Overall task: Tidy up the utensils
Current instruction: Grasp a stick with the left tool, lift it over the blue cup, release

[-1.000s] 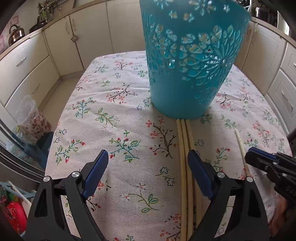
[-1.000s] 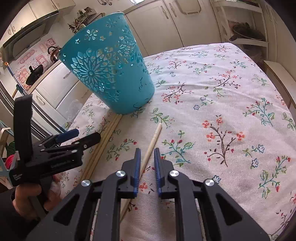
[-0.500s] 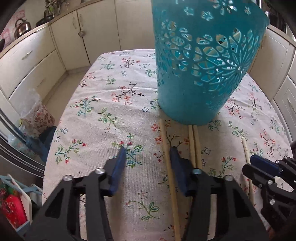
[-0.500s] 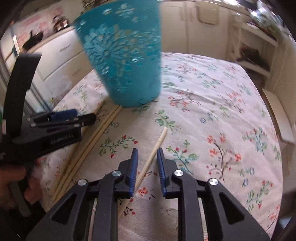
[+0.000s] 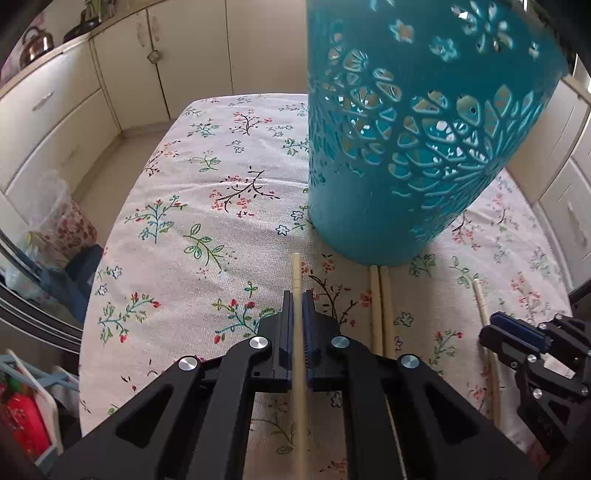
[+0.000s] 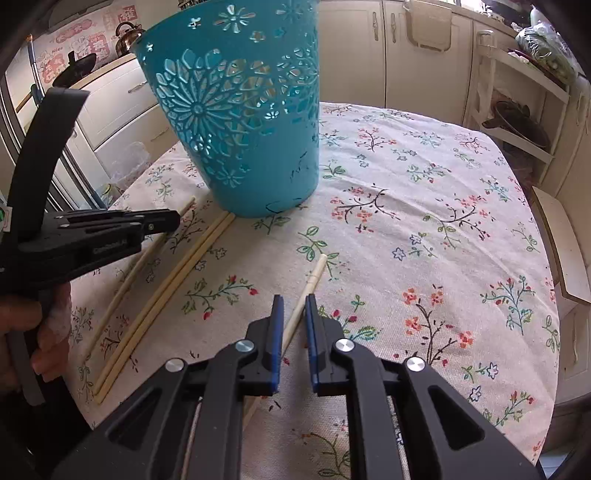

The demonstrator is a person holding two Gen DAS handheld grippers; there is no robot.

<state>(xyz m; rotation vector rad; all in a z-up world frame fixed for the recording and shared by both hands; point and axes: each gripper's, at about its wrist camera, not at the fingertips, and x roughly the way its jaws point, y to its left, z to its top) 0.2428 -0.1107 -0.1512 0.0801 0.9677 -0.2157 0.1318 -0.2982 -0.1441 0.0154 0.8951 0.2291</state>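
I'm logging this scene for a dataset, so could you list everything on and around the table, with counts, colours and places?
Basket: one, teal, cut-out flower pattern, upright on the table.
Chopsticks: four, pale wood; one clamped in the left gripper, a pair lying side by side below the basket, one between the right gripper's fingers.
Tablecloth: one, white with floral print, covering the table.
Kettle: one, metallic, on the far counter.
Left gripper: black, blue pads, shut.
Right gripper: black, blue pads, open.

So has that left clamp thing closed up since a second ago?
Yes. The left gripper has swung left, away from the chopstick pair by the teal basket, and shut on one chopstick.
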